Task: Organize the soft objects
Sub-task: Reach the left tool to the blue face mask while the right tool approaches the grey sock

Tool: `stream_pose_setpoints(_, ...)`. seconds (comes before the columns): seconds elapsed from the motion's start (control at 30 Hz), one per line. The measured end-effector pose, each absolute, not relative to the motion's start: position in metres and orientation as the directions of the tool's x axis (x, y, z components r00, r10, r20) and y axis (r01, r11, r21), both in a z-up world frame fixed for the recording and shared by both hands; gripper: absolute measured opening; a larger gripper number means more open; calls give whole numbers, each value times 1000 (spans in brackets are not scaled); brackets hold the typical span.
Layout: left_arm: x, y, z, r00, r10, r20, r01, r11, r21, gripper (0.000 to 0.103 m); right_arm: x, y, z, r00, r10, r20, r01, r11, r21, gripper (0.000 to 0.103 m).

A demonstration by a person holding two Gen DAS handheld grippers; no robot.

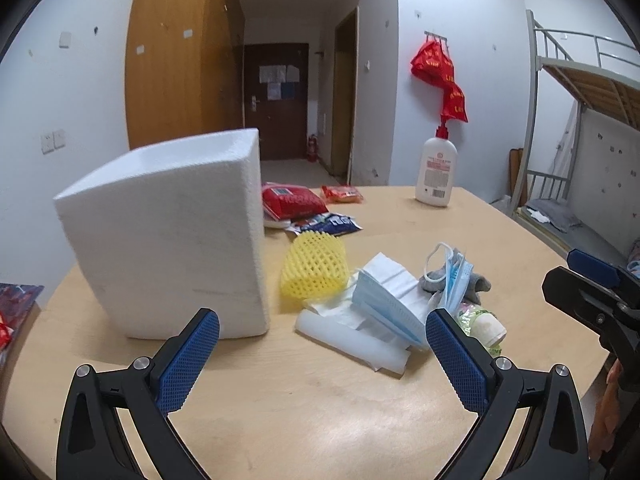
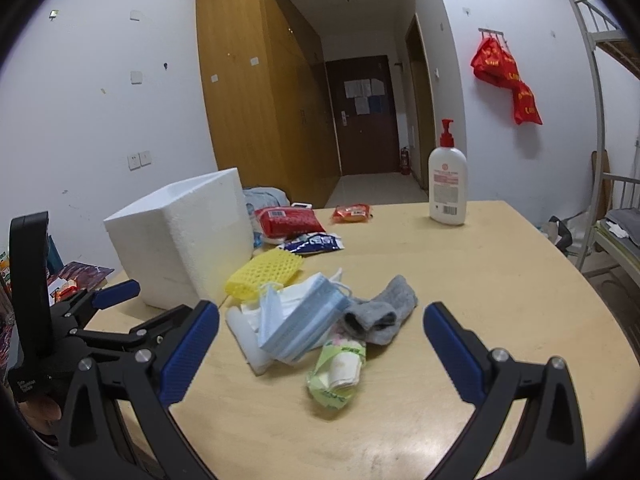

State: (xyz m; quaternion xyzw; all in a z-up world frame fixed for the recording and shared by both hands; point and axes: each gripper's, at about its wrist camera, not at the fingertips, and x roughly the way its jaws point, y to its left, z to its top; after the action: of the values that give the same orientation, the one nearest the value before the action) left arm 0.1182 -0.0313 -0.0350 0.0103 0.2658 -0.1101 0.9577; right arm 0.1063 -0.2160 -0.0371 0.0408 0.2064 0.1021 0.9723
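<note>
While both claws hung spread apart and empty above the pale wooden tabletop (image 2: 500, 280), the soft things lay heaped at the centre of the frame. The left claw (image 1: 322, 350) pointed at the white foam box (image 1: 168, 240), left of centre, and the pile beside it: a yellow foam net (image 1: 314, 268), a stack of blue face masks (image 1: 388, 300) and a grey sock (image 2: 384, 312). The right claw (image 2: 320, 344) faced a green tissue packet (image 2: 340, 372) touching the sock. A lotion bottle (image 2: 447, 184) stood upper right.
</note>
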Motion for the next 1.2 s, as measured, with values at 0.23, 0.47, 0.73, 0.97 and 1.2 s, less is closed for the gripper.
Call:
stream_pose_setpoints(0.23,140,-44,-42,777,-284,-562,279,955,-96,103,125,-226,-44,878,180,-444,-142,983,119,103)
stream_pose_setpoints(0.47,162,-59,-51,725,-326,-606,318,940,-125,98,146,-240,-54,847,176,-501,-125,983,135,99)
stream_pose_setpoints(0.73,187,-71,-64,646,-370,-668,339,923,-183,87,165,-252,-61,824,147,-547,-93,988,126,98)
stream_pose_setpoints(0.97,184,-82,-71,601,-416,-683,386,899,-208,82,174,-257,-65,817,153,-556,-90,986,140,98)
stream_pose_setpoints(1.2,189,-90,-74,575,-413,-706,386,898,-212,65,175,-262,-65,819,162,-550,-88,983,158,98)
